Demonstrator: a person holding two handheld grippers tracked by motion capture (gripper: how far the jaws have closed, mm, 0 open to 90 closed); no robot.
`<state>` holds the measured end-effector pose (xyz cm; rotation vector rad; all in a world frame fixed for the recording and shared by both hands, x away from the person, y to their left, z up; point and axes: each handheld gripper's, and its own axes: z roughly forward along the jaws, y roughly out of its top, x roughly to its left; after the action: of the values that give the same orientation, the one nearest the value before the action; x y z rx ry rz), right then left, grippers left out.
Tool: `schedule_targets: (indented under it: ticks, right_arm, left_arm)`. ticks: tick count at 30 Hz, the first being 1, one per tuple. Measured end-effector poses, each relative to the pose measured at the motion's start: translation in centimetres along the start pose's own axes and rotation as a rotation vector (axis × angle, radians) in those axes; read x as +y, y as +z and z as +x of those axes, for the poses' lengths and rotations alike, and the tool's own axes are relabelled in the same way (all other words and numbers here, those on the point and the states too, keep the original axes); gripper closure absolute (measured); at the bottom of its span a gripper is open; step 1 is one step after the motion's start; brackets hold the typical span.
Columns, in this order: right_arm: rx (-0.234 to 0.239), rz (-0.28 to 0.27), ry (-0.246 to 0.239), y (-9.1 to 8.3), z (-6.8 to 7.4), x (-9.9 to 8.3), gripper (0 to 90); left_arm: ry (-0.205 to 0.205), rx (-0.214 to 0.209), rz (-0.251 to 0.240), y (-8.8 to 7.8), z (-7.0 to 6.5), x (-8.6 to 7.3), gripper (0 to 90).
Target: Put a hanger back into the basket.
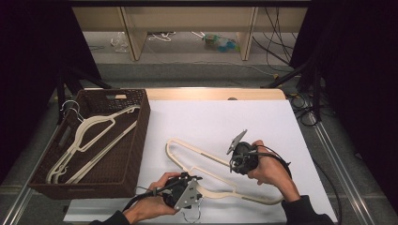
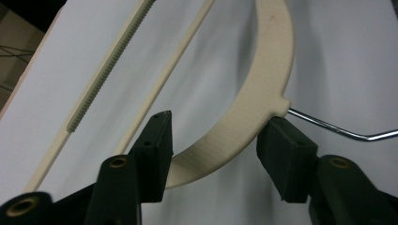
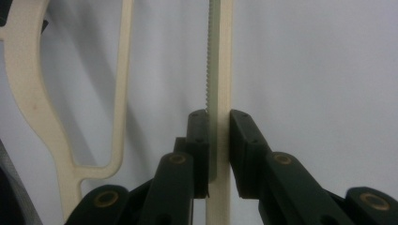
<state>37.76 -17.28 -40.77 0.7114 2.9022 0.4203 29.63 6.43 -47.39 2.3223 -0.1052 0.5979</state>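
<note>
A cream plastic hanger (image 1: 206,157) lies on the white table top (image 1: 263,117) in front of me. My left gripper (image 1: 201,186) reaches in from the near edge. In the left gripper view, the left gripper (image 2: 218,129) has its jaws closed on the hanger's (image 2: 263,79) curved neck, right beside the metal hook (image 2: 338,131). My right gripper (image 1: 233,164) holds the hanger from the right. In the right gripper view, the right gripper (image 3: 218,117) is shut on the hanger's straight bar (image 3: 224,56), which has a toothed strip along it.
A dark brown woven basket (image 1: 141,126) stands at the table's left with several cream hangers (image 1: 89,136) inside. Black curtains flank the table. Beyond the far edge are a shelf and cables on the floor (image 1: 187,51).
</note>
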Motion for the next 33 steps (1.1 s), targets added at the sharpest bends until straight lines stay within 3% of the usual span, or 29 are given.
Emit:
schedule_targets:
  ticks: [7, 14, 16, 17, 22, 27, 33]
  right_arm:
    - [0.008, 0.019, -0.012, 0.3, 0.0, -0.1, 79.0]
    - [0.042, 0.037, -0.018, 1.0, -0.3, -0.5, 79.4]
    - [0.054, 0.066, -0.016, 1.1, -0.4, -0.5, 79.5]
    - [0.067, 0.048, -0.018, 1.3, -0.4, -0.6, 79.6]
    - [0.104, 0.057, -0.024, 1.9, -0.3, -0.8, 80.0]
    - [0.106, 0.039, -0.007, 1.8, -0.3, -0.8, 78.7]
    - [0.092, -0.027, 0.026, 0.8, -0.7, -1.0, 65.6]
  left_arm:
    - [0.101, -0.047, -0.026, -0.6, -0.2, 0.5, 64.5]
    - [0.163, -0.026, -0.077, -1.8, 0.4, 1.6, 72.4]
    - [0.171, -0.028, -0.095, -2.1, 0.6, 2.0, 74.3]
    - [0.18, -0.02, -0.1, -2.3, 0.7, 2.1, 75.5]
    - [0.19, 0.004, -0.141, -2.9, 1.2, 2.8, 80.1]
    - [0.197, 0.016, -0.149, -3.3, 1.7, 3.2, 82.0]
    - [0.213, 0.012, -0.144, -3.5, 1.9, 3.6, 83.9]
